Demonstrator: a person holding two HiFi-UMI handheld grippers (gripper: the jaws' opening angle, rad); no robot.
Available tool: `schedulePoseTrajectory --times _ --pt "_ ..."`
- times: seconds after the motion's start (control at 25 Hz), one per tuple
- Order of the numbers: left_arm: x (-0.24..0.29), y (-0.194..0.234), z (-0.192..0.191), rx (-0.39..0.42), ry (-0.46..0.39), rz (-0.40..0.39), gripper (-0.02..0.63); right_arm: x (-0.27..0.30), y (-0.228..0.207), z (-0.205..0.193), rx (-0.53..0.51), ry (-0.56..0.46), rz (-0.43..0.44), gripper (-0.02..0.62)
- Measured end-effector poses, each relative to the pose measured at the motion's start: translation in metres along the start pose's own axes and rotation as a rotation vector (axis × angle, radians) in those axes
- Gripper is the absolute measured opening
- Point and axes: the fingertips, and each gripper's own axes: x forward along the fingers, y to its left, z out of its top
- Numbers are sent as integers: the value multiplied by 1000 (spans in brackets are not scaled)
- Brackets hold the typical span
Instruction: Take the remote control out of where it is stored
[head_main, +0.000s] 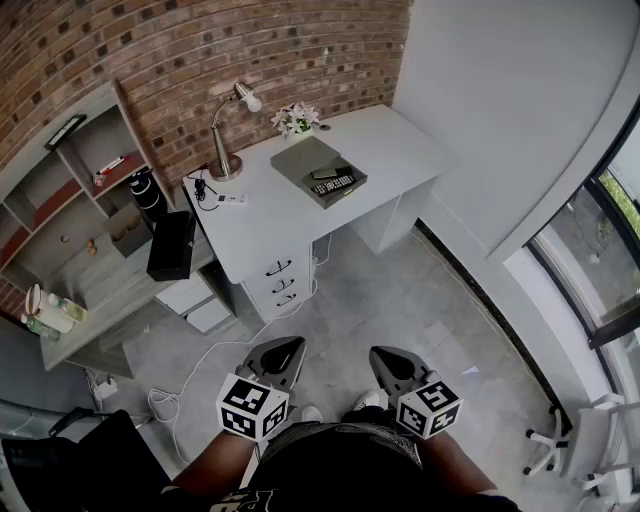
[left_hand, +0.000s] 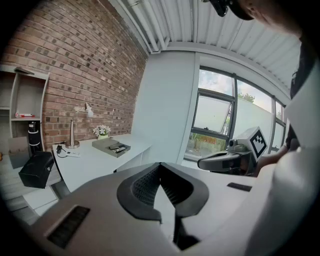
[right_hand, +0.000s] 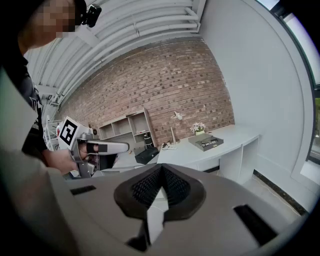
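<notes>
A black remote control (head_main: 338, 183) lies in a flat grey tray (head_main: 299, 158) on the white desk (head_main: 400, 140), with a second dark device beside it. The tray and remote are far ahead of both grippers. They also appear small in the left gripper view as remote (left_hand: 118, 149) and in the right gripper view as remote (right_hand: 212, 141). My left gripper (head_main: 292, 345) and right gripper (head_main: 379, 353) hang low near the person's body over the floor. Both are shut with nothing between the jaws, as the left gripper (left_hand: 160, 167) and right gripper (right_hand: 161, 170) show in their own views.
On the desk stand a lamp (head_main: 228, 130), a flower pot (head_main: 296, 120) and a power strip (head_main: 229, 199). Drawers (head_main: 280, 282) sit under its front. A black bag (head_main: 172, 245) and a shelf unit (head_main: 70, 190) are at the left. A cable (head_main: 200, 365) trails on the floor.
</notes>
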Motion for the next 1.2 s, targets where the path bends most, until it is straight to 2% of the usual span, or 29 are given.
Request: schedulePoseTrajectory --times 0.36,0.56,1.2 --pt "0 -4 -1 2 -9 9 5 -5 -1 -3 3 -4 2 3" --pt "1 -10 -3 -6 -8 6 6 -6 0 -6 80 -9 35 5" --pt "20 -20 -5 -13 3 13 6 -11 -19 -3 54 -29 27 5"
